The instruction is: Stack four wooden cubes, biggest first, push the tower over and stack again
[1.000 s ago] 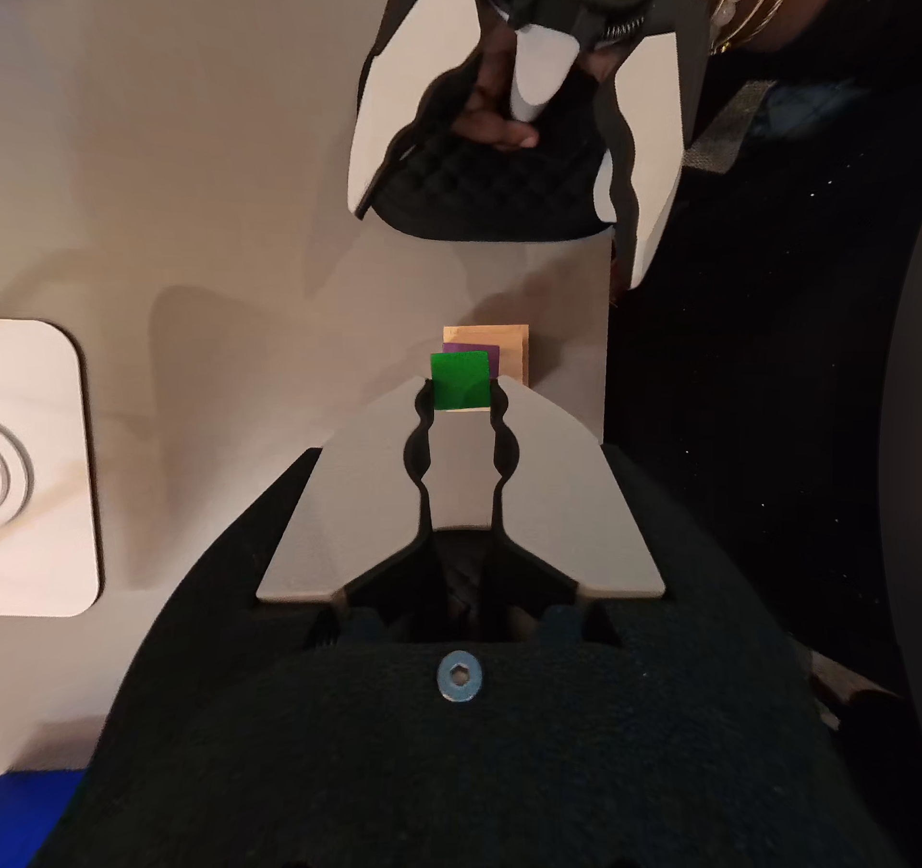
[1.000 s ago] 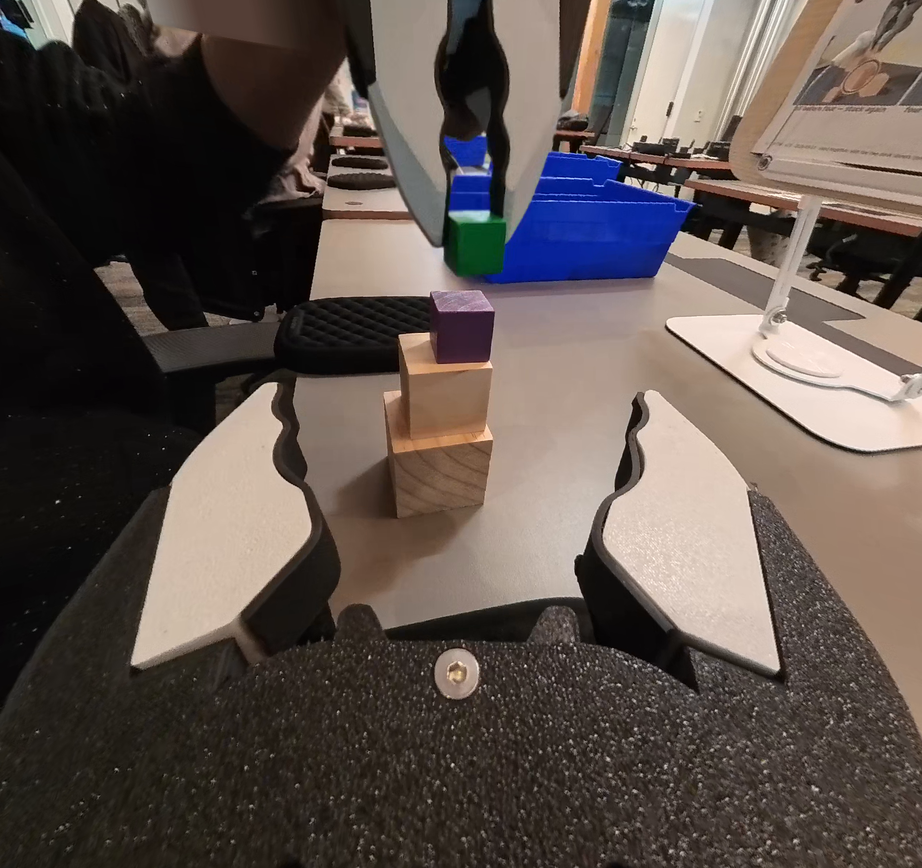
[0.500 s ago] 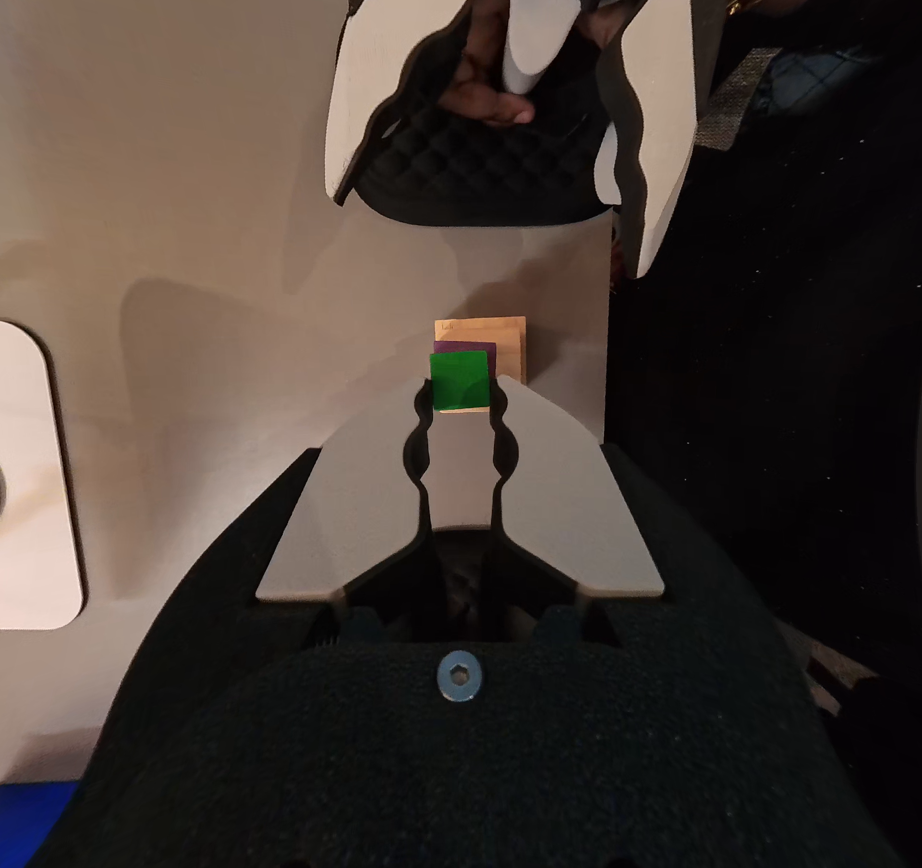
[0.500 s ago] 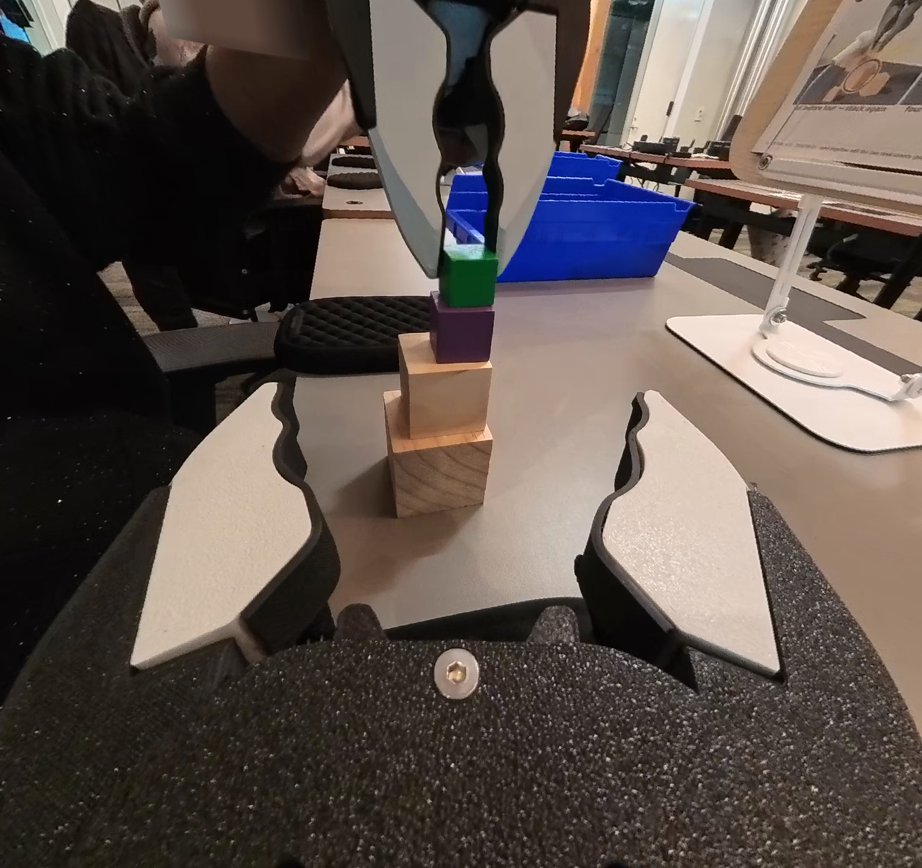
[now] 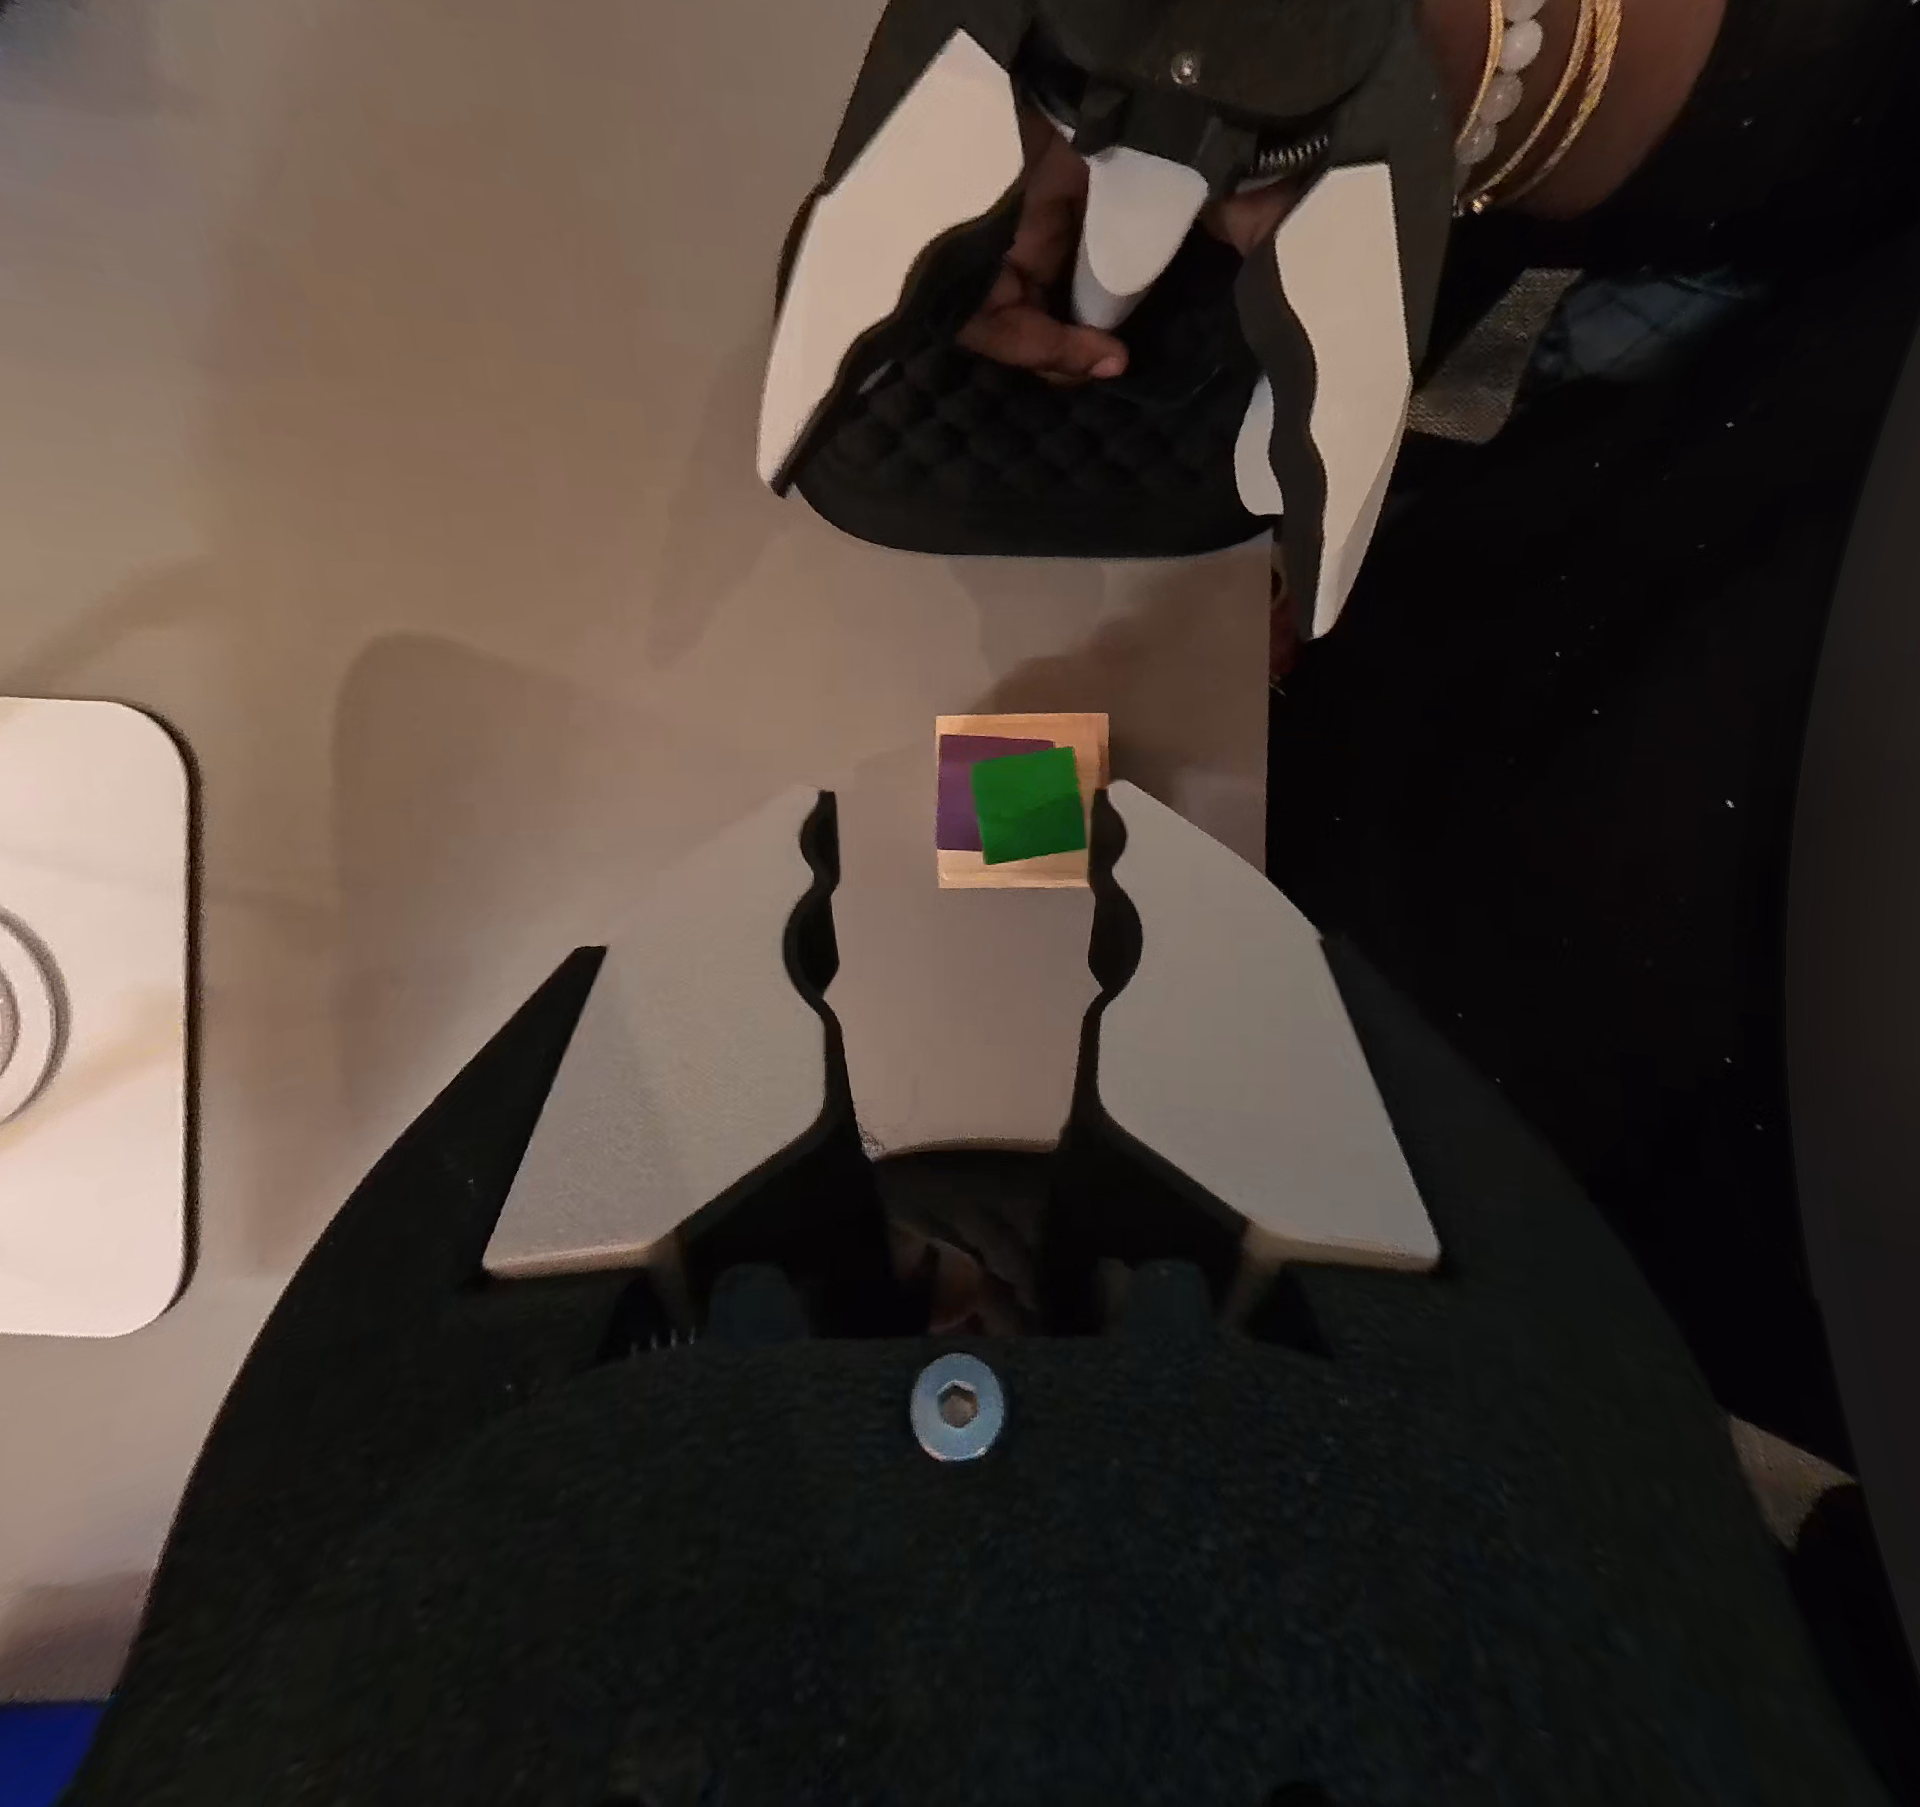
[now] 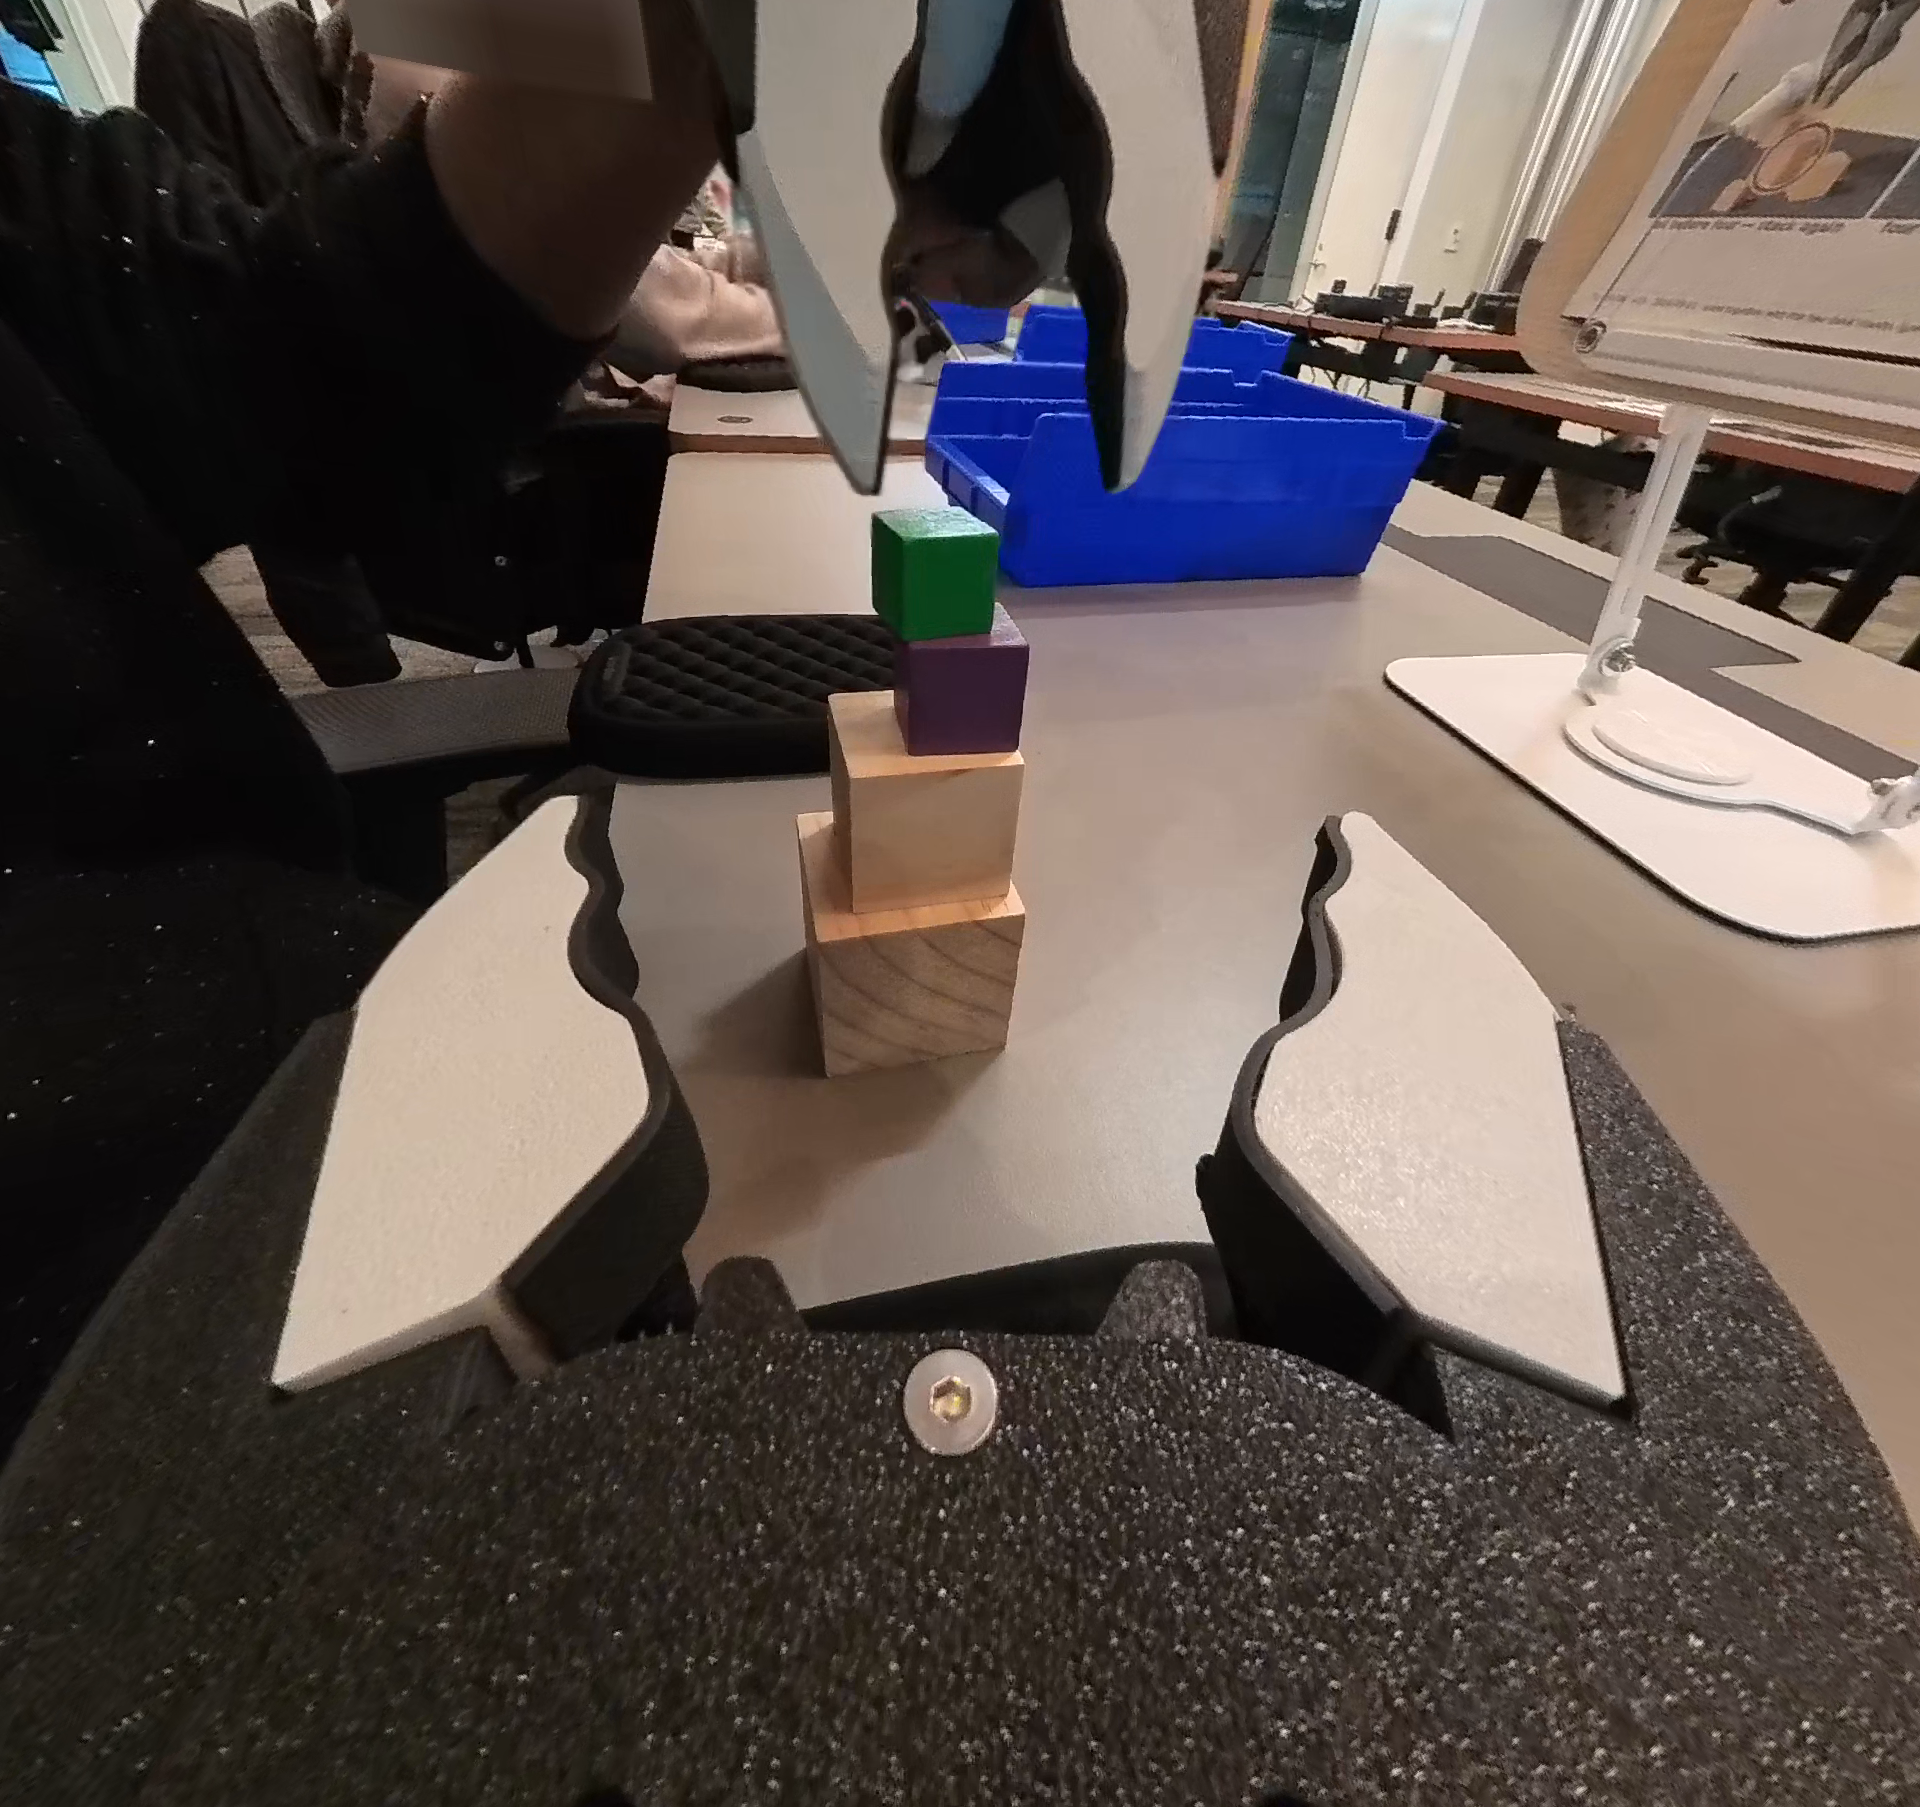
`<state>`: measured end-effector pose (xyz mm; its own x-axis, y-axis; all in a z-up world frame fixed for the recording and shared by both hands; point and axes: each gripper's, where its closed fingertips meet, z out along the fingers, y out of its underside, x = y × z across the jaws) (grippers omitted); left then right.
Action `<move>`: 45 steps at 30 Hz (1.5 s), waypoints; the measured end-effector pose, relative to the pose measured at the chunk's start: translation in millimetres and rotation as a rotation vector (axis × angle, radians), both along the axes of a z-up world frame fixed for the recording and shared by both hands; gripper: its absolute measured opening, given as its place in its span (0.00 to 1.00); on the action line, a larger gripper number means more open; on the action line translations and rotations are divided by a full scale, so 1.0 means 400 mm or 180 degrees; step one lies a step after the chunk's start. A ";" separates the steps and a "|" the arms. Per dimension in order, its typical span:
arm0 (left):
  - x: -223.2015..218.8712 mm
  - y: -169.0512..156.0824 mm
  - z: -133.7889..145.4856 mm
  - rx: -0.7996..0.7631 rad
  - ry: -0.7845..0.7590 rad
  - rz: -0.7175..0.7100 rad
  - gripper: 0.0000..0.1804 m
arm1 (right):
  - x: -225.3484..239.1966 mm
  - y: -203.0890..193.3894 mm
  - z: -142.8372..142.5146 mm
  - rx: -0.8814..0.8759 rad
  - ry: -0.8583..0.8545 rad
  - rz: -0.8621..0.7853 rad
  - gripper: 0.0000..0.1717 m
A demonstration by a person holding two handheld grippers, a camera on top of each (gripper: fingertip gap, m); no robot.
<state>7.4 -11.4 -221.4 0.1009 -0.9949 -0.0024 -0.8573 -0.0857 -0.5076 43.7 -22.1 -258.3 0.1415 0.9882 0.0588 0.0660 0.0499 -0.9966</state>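
Near the bench's (image 6: 1195, 770) left edge, beside a black armrest (image 6: 727, 687), stands a stack: two wooden cubes (image 6: 914, 936), a purple cube (image 6: 961, 692) and a green cube (image 6: 932, 573) on top, skewed. The left gripper (image 6: 992, 484) hangs above the green cube, jaws spread and clear of it. The right gripper (image 6: 961, 884) faces the stack, jaws wide and bare; a blue bin (image 6: 1195, 510) and white stand base (image 6: 1662, 801) lie toward the right.

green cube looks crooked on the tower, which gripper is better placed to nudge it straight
Probably the left gripper: it hangs open directly above the green cube. The right gripper sits low, open, level with the wooden cubes.
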 end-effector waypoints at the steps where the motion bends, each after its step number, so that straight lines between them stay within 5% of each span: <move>1: -0.002 -0.005 -0.005 -0.0005 0.0037 -0.0033 0.26 | 0.000 0.000 0.000 -0.0003 -0.0003 0.0000 0.71; 17: 0.011 0.001 -0.015 0.0156 0.0082 -0.0049 0.24 | 0.002 0.000 0.002 -0.0017 0.0027 0.0004 0.71; 22: 0.028 -0.018 0.037 0.0263 -0.0752 -0.0068 0.35 | 0.002 0.000 0.002 -0.0033 0.0027 0.0008 0.71; 27: 0.012 -0.017 0.117 0.1054 -0.2047 0.0081 0.65 | 0.001 0.000 -0.001 -0.0013 0.0004 -0.0007 0.71; 30: -0.033 -0.025 0.107 0.1136 -0.2393 0.0349 0.80 | 0.000 0.001 -0.003 -0.0008 -0.0019 -0.0017 0.71; 39: -0.162 -0.029 0.037 0.1226 -0.3330 0.0816 0.81 | -0.002 0.002 -0.006 0.0016 -0.0054 -0.0056 0.71; 45: -0.187 -0.022 -0.012 0.1275 -0.3424 0.0894 0.80 | -0.001 0.005 -0.006 0.0014 -0.0052 -0.0089 0.71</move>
